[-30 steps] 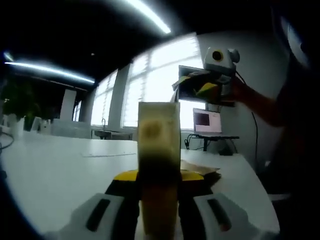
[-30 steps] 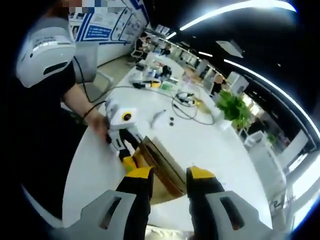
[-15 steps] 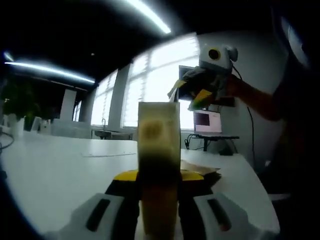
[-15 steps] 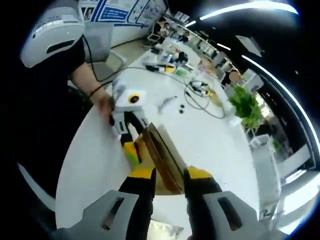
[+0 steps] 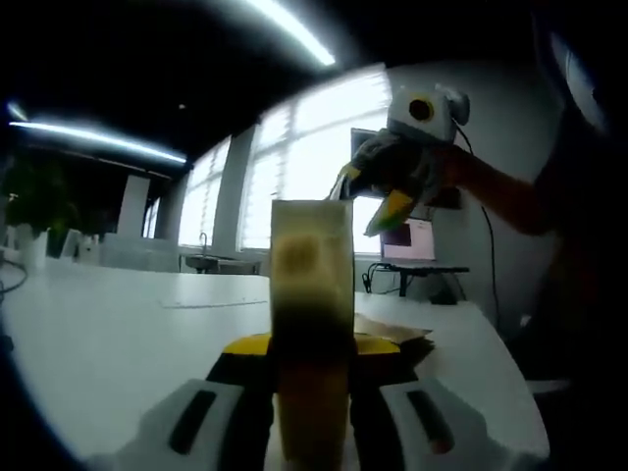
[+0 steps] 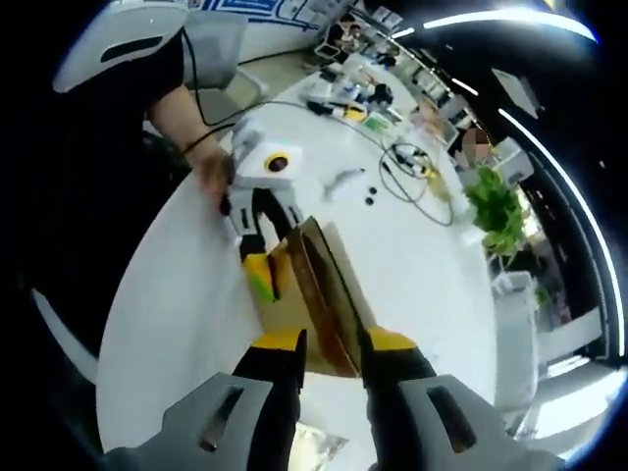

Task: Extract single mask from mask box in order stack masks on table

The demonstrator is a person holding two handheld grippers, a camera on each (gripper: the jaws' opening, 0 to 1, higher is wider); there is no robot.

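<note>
The left hand-held gripper (image 5: 312, 368) is clamped on the brown mask box (image 5: 312, 294), holding it upright near one edge of the white desk (image 5: 118, 334). The right hand-held gripper (image 6: 329, 348) is up above the box with a gap between its jaws. No pulled-out mask can be seen for sure, so the stacking looks barely started.

A mask box (image 6: 319, 294) is seen standing on the desk (image 6: 186, 285) near its edge. The left claw (image 6: 263, 270) is closed on the box's near flap (image 5: 312, 294). The right claw (image 6: 329, 351) is held above the box, apart from it. Cables (image 6: 417, 177) are laid farther along the desk, with a plant (image 6: 500, 211) beyond them.
</note>
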